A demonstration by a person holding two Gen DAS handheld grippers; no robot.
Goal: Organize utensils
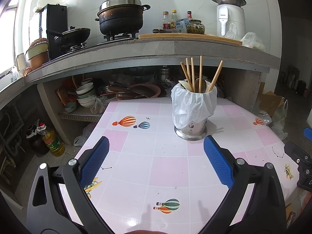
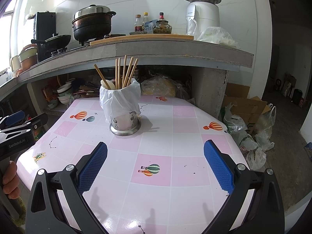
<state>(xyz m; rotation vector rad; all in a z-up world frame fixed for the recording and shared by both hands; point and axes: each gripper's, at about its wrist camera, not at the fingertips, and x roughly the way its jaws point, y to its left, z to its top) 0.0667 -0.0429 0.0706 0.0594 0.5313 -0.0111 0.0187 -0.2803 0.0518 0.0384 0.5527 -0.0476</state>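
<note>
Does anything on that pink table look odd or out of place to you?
One thing: the shiny perforated metal utensil holder has a crumpled white plastic bag draped over its rim, covering most of its sides. The wooden chopsticks lean at different angles rather than standing together. Nothing looks spilled or broken on the pink checked tablecloth.

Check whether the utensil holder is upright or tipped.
Upright: the utensil holder sits flat on its round base on the table, chopsticks pointing up.
</note>
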